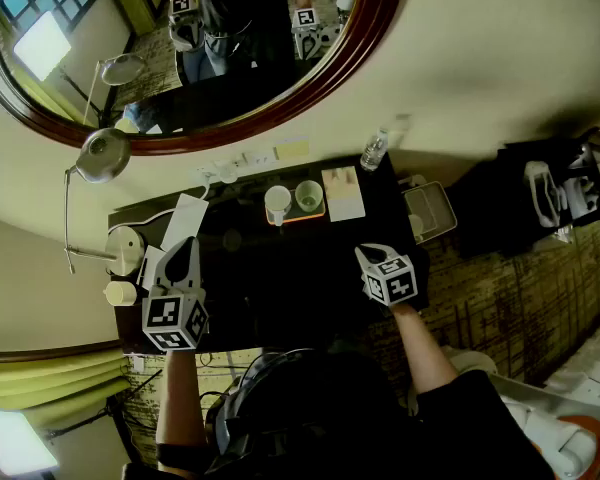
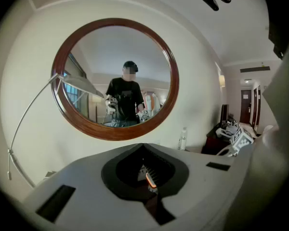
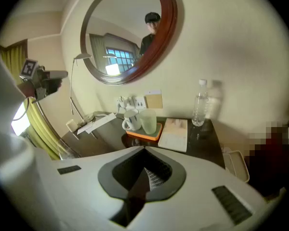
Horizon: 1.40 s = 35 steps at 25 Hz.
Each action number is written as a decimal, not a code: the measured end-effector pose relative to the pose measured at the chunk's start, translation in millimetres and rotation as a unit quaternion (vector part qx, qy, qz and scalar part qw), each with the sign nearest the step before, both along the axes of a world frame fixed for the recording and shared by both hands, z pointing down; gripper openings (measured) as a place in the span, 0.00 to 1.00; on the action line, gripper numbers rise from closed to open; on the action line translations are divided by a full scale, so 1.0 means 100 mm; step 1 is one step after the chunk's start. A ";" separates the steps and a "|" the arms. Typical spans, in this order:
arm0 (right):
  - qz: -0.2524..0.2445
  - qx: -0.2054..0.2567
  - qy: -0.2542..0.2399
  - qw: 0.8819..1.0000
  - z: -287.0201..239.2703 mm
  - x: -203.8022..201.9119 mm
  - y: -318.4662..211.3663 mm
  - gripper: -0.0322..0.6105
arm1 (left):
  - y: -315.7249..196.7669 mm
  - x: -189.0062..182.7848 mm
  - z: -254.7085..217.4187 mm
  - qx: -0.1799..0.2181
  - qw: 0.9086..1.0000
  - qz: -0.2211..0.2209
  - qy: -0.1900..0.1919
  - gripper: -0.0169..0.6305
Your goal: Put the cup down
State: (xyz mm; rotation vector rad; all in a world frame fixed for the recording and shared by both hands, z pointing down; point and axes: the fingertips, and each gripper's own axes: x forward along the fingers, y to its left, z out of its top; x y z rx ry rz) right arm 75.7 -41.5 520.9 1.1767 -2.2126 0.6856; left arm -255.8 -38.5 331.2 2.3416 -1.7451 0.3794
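Left tongs (image 1: 187,241): clenched with nothing between the jaws, held over the near left part of the desk (image 1: 280,283).
Right tongs (image 1: 361,252): also clenched and empty, over the near right part of the desk and tipped down toward it.
Bare desk: a dark, open stretch lay between the 2 tongs and just ahead of them.
Orange tray (image 3: 143,135): ahead of both tongs and well apart from them, near the far edge of the desk, roughly between their 2 lines.
White mug (image 1: 277,201): upright on the tray's left half, handle outward.
Green cup (image 1: 309,196): upright on the same tray, just right of the mug. Whether the 2 touched could not be told.
Booklet (image 1: 343,193): flat on the desk just right of the tray, straight ahead of the right tongs.
Water bottle (image 1: 374,151): beyond the booklet, upright against the wall.
Mirror (image 1: 365,43): on the wall, farthest from both tongs.
Which cup: the pictures did not show which of the 2 the task meant.
Done: by the look of it, the putting down, since each cup stood on the tray and neither tongs gripped anything.
Left: seemingly nothing more for the cup itself.
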 end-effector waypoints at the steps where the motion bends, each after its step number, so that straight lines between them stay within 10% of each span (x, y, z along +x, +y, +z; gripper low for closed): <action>1: -0.004 0.010 -0.004 1.000 -0.05 -0.03 0.00 0.07 | 0.05 0.00 0.11 -0.007 1.000 -0.002 0.000 0.03; 16: -0.078 0.087 -0.017 0.993 -0.21 -0.39 -0.18 0.10 | 0.12 0.28 0.79 -0.052 0.998 0.012 -0.011 0.03; 22: -0.110 0.098 -0.008 0.989 0.05 -0.45 -0.48 0.32 | 0.05 0.44 1.06 -0.069 0.997 0.017 -0.016 0.03; 27: -0.158 0.092 -0.004 0.983 0.39 -0.57 -0.78 0.70 | -0.04 0.60 1.21 -0.091 0.995 0.017 -0.025 0.03; 35: -0.210 0.121 -0.005 0.970 0.74 -0.82 -1.27 0.83 | -0.14 0.70 1.43 -0.100 0.994 0.014 -0.033 0.03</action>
